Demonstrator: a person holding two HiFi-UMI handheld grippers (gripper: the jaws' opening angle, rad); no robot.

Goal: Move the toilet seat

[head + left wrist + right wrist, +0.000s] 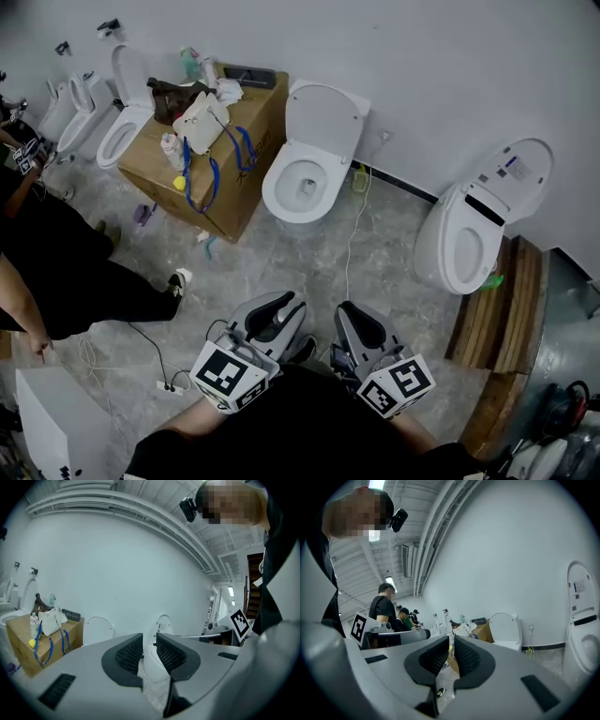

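A white toilet [302, 185] stands against the far wall with its lid [325, 116] raised; the left gripper view shows that lid [97, 629] left of the jaws. A second, bulkier toilet [467, 236] stands to the right with its lid up too, and it shows in the right gripper view [584, 631]. Both grippers hover low at the near edge of the head view, well short of either toilet. My left gripper [284, 302] [149, 641] has a narrow gap between its pads and nothing in it. My right gripper [350, 312] [451, 644] is shut and empty.
A cardboard box [220, 141] loaded with a bag and bottles sits left of the centre toilet, with another toilet [120, 134] beyond it. A person in black [56, 272] crouches at the left. A cable [352, 234] trails across the floor. Wooden boards [511, 309] lie at the right.
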